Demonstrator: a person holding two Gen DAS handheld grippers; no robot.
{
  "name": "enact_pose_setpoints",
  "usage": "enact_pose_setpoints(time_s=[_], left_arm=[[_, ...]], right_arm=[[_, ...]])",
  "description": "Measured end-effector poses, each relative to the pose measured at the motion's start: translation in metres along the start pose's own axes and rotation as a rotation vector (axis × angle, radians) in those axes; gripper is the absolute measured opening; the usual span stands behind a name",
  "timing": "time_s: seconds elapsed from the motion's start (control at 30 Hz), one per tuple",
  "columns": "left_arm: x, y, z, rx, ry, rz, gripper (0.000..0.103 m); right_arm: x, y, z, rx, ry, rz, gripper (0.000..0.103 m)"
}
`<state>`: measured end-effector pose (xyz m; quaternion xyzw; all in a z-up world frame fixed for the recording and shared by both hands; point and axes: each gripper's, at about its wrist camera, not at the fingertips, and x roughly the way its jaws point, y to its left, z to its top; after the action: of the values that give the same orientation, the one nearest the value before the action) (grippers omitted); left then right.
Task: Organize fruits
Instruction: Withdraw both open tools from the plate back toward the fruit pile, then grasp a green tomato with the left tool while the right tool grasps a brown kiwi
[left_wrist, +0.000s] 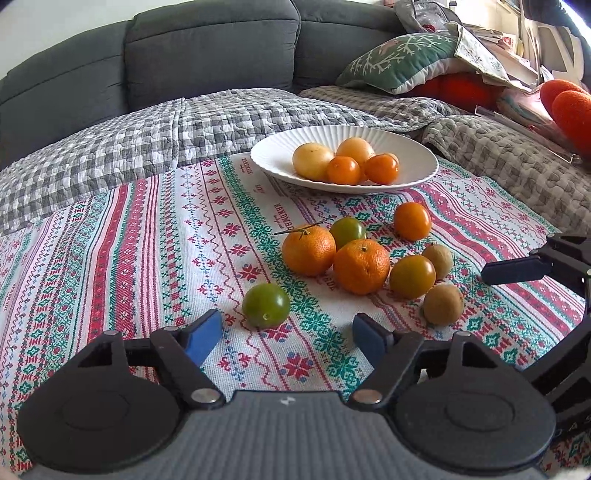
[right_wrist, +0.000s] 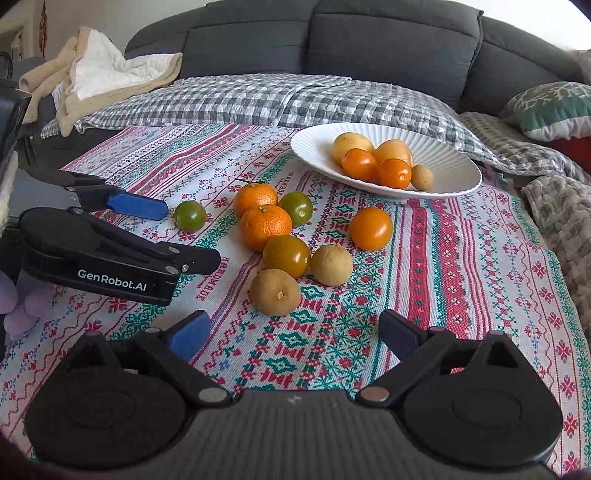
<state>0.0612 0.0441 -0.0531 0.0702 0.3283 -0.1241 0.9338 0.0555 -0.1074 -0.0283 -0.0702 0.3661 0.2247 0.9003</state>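
Note:
A white fluted plate holds several yellow and orange fruits at the back of the patterned cloth. In front of it lie two mandarins, green tomatoes, an orange tomato and two brown kiwis. My left gripper is open and empty, just short of the nearest green tomato; it also shows in the right wrist view. My right gripper is open and empty, just short of the near kiwi.
The cloth covers a low surface before a grey sofa with checked quilts. Cushions and clutter pile at the right. A beige blanket lies at the far left.

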Motion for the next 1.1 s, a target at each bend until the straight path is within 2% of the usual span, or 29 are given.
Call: enact_pose_setpoints(time_s=[0.27,0.47,0.83,1.1], left_arm=[[0.002,0.003,0.005,-0.053,0.016,-0.020,0.050],[0.002,0.007,0.007,-0.090,0.024,-0.012,0.040],[0.003,0.007,0.010,-0.122,0.029,0.005,0.039],[0.002,0.009,0.011,-0.140,0.041,0.022,0.028]], right_arm=[[0.003,0.006,0.008,0.001,0.004,0.009,0.071],[0.002,0.004,0.010,0.006,0.007,0.019,0.058],[0.001,0.001,0.013,0.032,0.013,0.034,0.047],[0.001,0.001,0.013,0.038,0.018,0.049,0.040]])
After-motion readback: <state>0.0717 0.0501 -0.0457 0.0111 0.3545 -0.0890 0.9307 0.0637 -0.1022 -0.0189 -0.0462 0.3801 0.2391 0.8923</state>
